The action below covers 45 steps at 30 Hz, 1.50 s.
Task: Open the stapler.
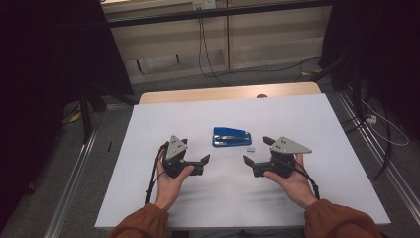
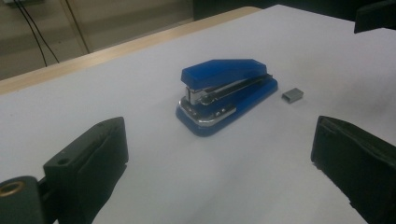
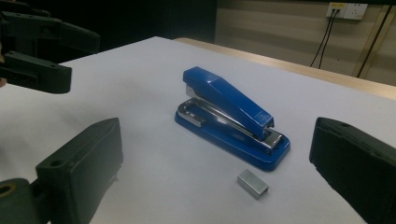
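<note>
Centre of the high view: blue stapler (image 1: 231, 137) on the white desk (image 1: 148, 188), staple block (image 1: 250, 148) just beside its right end; left tool (image 1: 197, 159) and right tool (image 1: 253, 151) both wide, empty, flanking. Left gripper view: stapler mid-frame, block right of it; risk is a jaw knocking the block away. Right gripper view: block lower centre, low and small, so a pinch likely slips.

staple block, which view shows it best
The right gripper view: the staple block lies close and large beside the stapler. The left gripper view shows it smaller; the high view shows only a tiny grey speck.
</note>
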Each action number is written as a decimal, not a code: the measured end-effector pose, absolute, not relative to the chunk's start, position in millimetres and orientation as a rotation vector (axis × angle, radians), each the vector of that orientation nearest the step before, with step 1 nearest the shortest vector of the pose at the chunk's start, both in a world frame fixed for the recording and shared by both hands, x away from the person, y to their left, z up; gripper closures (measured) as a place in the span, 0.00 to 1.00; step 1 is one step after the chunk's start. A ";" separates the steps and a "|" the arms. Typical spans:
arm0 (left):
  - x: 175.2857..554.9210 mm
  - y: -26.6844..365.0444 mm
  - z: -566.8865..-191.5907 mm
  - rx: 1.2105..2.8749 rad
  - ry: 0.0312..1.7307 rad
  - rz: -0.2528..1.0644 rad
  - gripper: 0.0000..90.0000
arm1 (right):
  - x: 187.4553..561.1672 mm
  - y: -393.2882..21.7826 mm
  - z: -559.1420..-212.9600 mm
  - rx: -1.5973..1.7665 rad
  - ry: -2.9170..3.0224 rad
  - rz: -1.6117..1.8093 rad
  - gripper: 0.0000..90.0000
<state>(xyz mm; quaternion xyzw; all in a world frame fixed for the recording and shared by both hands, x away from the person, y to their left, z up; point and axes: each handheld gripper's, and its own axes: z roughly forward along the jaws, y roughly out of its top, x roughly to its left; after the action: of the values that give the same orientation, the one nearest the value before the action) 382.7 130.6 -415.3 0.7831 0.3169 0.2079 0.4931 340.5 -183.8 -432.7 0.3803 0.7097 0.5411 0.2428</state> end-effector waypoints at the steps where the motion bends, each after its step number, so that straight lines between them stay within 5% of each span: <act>1: 385.1 130.2 -414.8 1.907 0.767 0.506 0.05 | 341.3 -182.3 -433.1 1.036 1.947 1.484 0.05; 27: 435.1 108.4 -422.4 1.917 0.770 0.493 0.06 | 365.5 -154.1 -439.1 1.034 2.007 1.464 0.17; 40: 441.0 108.7 -430.8 1.962 0.766 0.508 0.08 | 374.7 -146.4 -439.4 1.015 2.022 1.463 0.40; 45: 441.4 108.3 -432.0 1.964 0.772 0.492 0.07 | 379.7 -140.6 -438.5 1.017 2.064 1.466 0.56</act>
<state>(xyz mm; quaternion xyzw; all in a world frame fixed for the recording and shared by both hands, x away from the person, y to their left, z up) 441.4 108.3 -432.0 0.8008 0.3147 0.2006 0.4684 379.7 -140.6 -438.5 0.3650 0.7404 0.5258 0.2054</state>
